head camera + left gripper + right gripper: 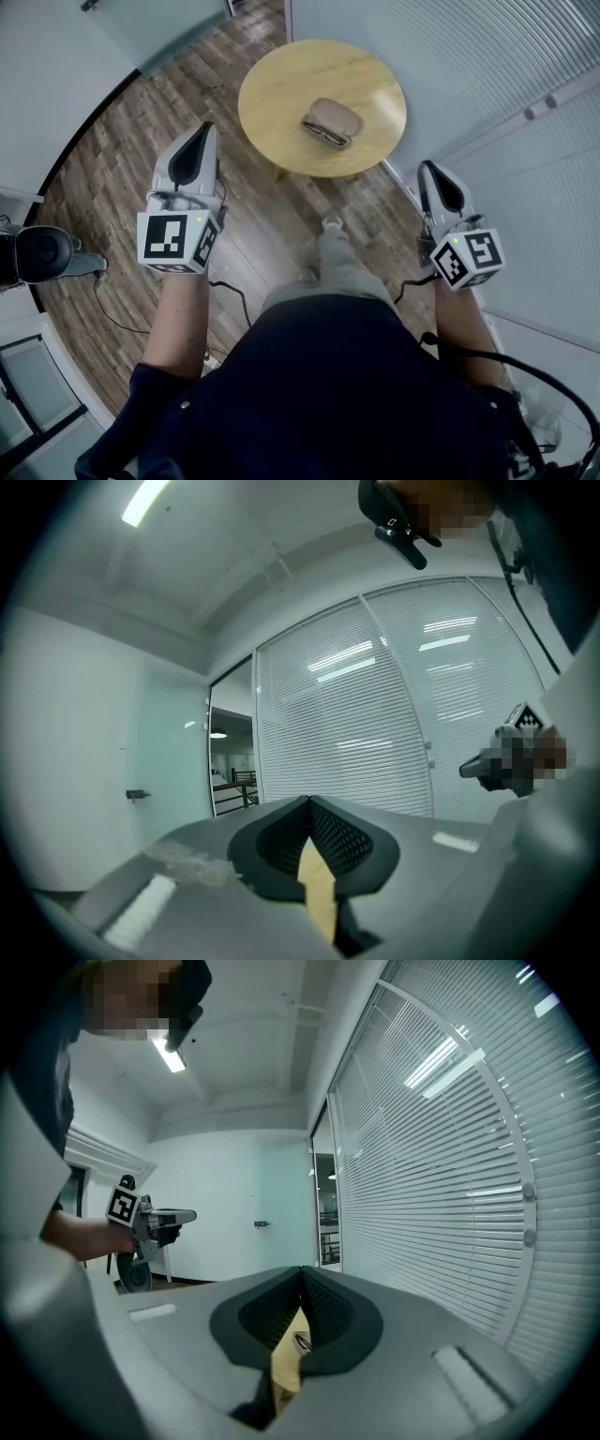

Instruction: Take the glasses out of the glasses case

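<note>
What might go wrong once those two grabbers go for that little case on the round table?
1. The glasses case lies loose on the smooth round table. Prising at its lid with one gripper alone might slide it toward the rim and onto the wooden floor.
2. The left gripper and right gripper hang short of the table with jaws shut. Unless they open first, they would probably only shove the case.

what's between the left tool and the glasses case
Nothing stands there: in the head view only wood floor and bare tabletop separate the left tool from the glasses case.
</note>
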Demonstrator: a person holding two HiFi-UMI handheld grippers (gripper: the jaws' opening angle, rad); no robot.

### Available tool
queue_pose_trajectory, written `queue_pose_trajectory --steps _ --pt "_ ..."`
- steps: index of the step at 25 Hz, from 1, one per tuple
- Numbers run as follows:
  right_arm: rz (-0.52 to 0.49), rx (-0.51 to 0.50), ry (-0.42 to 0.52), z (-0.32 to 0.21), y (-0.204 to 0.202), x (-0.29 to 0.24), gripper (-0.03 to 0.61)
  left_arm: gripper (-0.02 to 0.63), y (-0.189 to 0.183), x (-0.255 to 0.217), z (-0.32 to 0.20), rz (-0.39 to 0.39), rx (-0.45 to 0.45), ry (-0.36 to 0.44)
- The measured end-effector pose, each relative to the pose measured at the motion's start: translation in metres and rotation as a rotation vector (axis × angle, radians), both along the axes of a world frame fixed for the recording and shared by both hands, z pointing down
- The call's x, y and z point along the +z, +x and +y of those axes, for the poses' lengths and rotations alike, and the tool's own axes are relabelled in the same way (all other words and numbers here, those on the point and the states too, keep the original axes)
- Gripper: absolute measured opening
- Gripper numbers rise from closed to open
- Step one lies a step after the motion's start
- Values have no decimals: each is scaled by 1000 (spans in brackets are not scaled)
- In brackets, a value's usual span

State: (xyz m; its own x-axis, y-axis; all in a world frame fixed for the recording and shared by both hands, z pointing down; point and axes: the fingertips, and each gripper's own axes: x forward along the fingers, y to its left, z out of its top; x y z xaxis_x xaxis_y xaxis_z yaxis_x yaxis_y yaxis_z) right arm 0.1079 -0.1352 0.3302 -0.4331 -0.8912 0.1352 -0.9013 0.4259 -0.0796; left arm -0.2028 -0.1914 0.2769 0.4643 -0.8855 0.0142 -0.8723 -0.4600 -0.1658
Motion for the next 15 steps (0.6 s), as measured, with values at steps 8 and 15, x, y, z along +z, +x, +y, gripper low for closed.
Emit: queue_pose_trajectory --steps 8,15 --pt "-33 -52 2 -67 -4 9 9 3 -8 0 -50 -11 -57 4" --pt "-85 -73 -16 -148 19 12 9 3 20 1 -123 -27 -63 -13"
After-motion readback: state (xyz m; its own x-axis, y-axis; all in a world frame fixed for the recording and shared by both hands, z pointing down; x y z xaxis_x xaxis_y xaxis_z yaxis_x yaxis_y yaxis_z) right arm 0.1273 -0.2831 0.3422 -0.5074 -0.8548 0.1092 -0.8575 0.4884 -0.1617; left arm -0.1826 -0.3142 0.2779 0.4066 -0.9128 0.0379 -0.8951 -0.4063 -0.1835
